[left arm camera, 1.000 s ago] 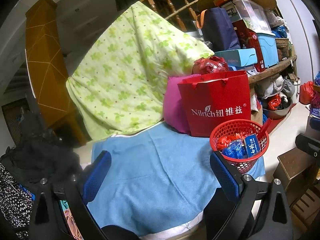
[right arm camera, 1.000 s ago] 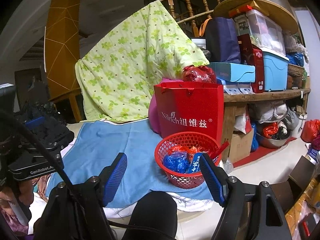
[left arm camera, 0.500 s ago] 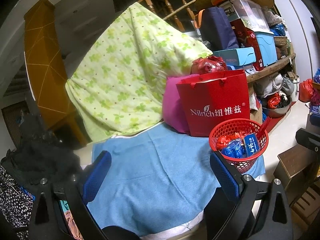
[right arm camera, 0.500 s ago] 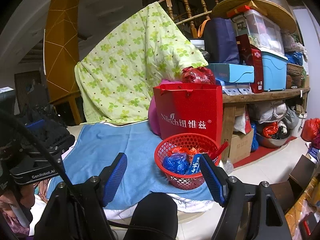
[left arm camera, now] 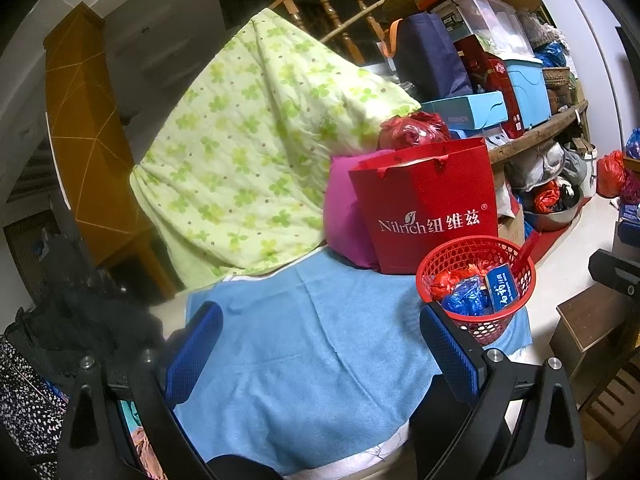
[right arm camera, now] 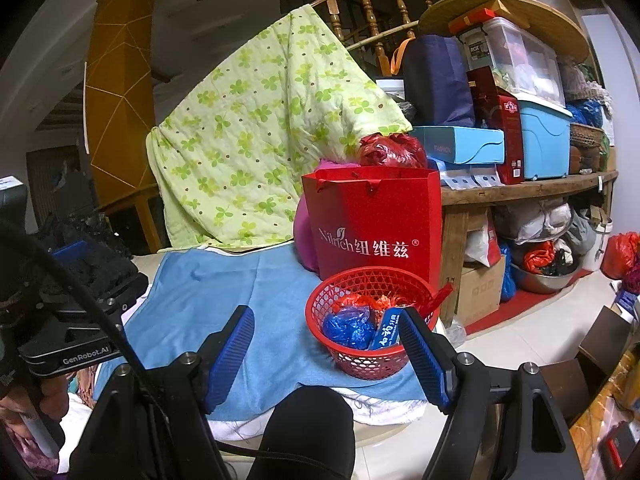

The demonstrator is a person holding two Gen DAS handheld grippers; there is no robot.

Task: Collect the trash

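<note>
A red basket [right arm camera: 370, 360] with red, blue and orange wrappers, a red paper bag [right arm camera: 376, 224] with white letters, a plain light blue cloth [left arm camera: 312, 344], a pale green blanket [left arm camera: 256, 152] with green clover leaves and brown dots, a pink pillow [left arm camera: 344, 216], blue pads on the black left hand-held gripper [left arm camera: 320, 344] and right hand-held gripper [right arm camera: 328, 344]

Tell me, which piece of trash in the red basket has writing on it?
The flat blue packet with white characters, leaning against the basket's right side. The crumpled blue wrapper and red wrapper beside it show none.

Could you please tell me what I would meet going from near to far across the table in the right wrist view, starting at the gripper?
Right gripper → blue towel → red basket → red Nilrich bag → green floral quilt.
</note>
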